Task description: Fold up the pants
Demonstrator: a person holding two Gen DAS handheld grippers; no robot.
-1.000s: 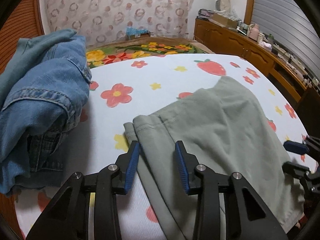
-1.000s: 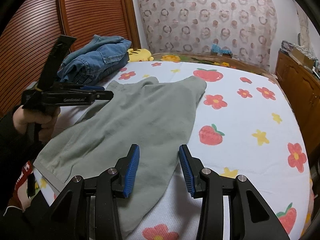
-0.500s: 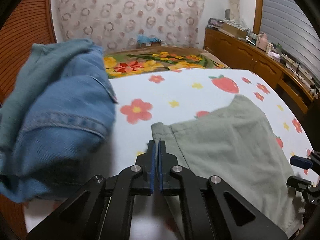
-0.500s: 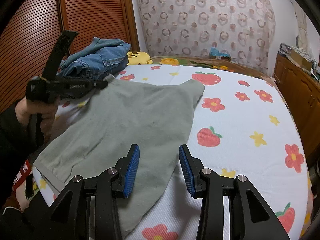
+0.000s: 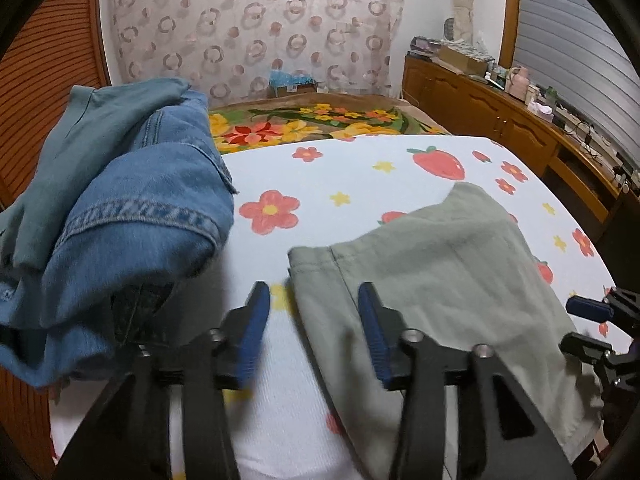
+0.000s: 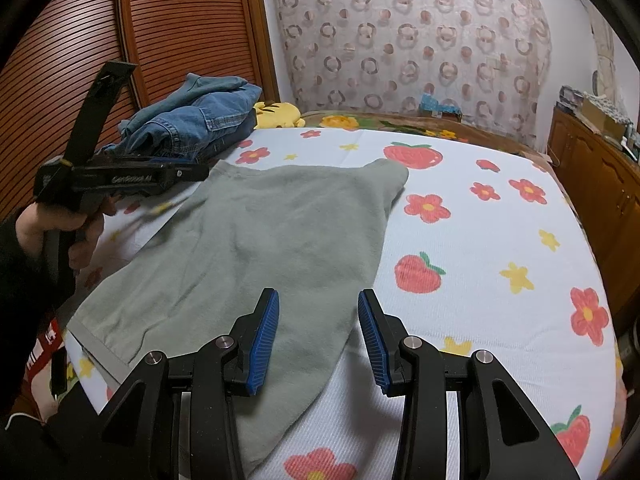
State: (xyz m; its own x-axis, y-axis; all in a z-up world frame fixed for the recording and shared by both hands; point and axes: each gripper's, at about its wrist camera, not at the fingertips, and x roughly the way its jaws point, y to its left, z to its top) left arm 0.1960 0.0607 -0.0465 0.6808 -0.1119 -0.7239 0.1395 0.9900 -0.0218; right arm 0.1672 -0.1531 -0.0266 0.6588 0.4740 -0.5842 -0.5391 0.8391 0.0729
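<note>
Grey-green pants (image 5: 440, 276) lie spread flat on the flower-and-strawberry bed sheet (image 5: 340, 176), also in the right wrist view (image 6: 280, 240). My left gripper (image 5: 312, 332) is open and empty, just behind the pants' near left corner; in the right wrist view it shows side-on (image 6: 192, 174) at the pants' far left corner. My right gripper (image 6: 318, 340) is open and empty over the pants' near edge; it shows at the right edge of the left wrist view (image 5: 588, 326).
A pile of blue denim clothes (image 5: 120, 208) lies at the bed's left, also in the right wrist view (image 6: 192, 120), with a yellow plush (image 6: 278, 114) beside it. A wooden sideboard (image 5: 520, 128) runs along the right. A slatted wooden door (image 6: 120, 40) stands left.
My left gripper, shut on the pants' corner half a second ago, has opened and let it go. The corner now lies flat on the sheet. The right gripper has hardly moved.
</note>
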